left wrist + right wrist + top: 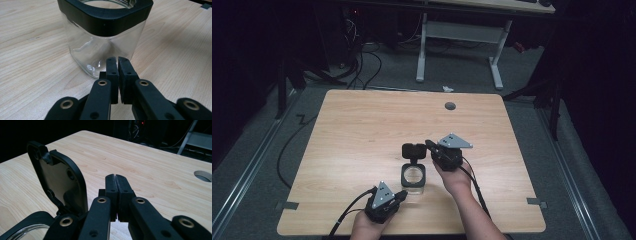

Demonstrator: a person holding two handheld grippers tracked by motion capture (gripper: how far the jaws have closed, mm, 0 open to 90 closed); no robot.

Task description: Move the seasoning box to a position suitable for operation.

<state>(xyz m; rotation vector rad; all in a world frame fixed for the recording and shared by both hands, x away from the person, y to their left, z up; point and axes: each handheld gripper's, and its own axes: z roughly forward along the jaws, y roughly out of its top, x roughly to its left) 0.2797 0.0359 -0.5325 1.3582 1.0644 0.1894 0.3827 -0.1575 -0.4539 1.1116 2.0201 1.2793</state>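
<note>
- The glass jar (413,176) stands on the worktop (362,130) between your two grippers, its hinged lid (414,150) upright and open.
- Left gripper (117,60): jaws pressed together, empty, tips just beside the jar's lower corner.
- Right gripper (116,178): jaws pressed together, empty, beside the lid.
- The glass is probably heavy, smooth and fragile — hold the black collar (107,21), not the wall.

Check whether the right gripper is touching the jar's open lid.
Cannot tell. In the right gripper view the shut right gripper sits just beside the raised lid; their bases overlap low in the picture, and no clear contact or gap shows.
</note>
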